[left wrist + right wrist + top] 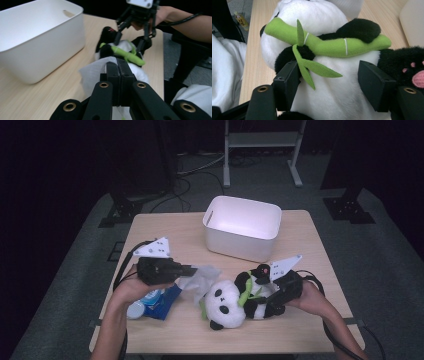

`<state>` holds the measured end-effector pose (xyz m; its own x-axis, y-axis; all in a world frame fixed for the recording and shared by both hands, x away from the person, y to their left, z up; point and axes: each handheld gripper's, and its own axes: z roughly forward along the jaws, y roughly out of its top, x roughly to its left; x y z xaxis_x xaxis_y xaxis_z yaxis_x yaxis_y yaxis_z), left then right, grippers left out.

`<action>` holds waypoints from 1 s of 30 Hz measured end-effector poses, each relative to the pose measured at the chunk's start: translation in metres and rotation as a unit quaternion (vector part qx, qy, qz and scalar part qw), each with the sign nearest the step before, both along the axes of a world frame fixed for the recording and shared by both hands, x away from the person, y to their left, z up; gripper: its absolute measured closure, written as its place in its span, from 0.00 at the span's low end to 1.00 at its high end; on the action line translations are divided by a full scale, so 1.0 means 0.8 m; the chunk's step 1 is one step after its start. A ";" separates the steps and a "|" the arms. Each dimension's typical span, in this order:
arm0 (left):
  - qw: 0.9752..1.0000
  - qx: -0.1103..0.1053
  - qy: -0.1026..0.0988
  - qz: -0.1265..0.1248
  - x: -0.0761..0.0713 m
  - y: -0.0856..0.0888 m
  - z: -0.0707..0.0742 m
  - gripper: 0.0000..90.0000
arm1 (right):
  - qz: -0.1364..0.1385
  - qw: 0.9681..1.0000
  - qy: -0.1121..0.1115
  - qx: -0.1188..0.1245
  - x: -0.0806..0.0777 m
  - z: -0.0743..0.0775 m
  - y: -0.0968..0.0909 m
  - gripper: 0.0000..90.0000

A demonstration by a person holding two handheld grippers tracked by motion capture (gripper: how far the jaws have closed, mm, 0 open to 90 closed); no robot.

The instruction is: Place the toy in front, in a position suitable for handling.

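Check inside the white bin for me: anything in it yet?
The white bin looks empty: the high view shows bare floor and far walls. Its near wall hides the strip of floor closest to the person, so something small there cannot be ruled out.

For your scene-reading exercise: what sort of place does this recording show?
Probably a lab or studio set up for recording: a lone wooden table in a dark room, cables on the grey floor, a metal stand behind.

A light wooden tabletop [165, 330] carries a white bin [242, 227] toward its far edge, a plush panda [235, 300] near the front, and a blue packet [161, 302] at front left.
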<state>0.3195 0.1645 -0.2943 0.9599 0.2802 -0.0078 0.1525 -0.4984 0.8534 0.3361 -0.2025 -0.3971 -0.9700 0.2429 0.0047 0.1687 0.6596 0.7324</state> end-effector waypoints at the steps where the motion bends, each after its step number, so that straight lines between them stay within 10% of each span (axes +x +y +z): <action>1: 1.000 0.000 0.002 -0.008 0.000 -0.008 -0.002 0.99 | 0.000 1.000 0.000 0.000 0.000 0.000 0.000 0.37; 14: 0.995 0.027 0.043 -0.080 0.003 -0.099 -0.055 0.99 | -0.011 0.999 -0.016 -0.033 -0.002 0.013 -0.011 0.32; 22: 0.992 0.051 0.077 -0.086 0.006 -0.112 -0.091 0.90 | -0.005 0.999 0.002 -0.044 0.000 0.004 -0.010 0.31; 30: 0.994 0.032 0.075 -0.070 0.011 -0.093 -0.074 0.75 | -0.006 0.999 0.001 -0.045 -0.001 0.003 -0.009 0.31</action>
<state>0.3281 0.0898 -0.3538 0.9788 0.1481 -0.1414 0.2016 -0.5758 0.7924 0.3356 -0.2100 -0.3945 -0.9673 0.2534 -0.0154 0.1782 0.7209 0.6697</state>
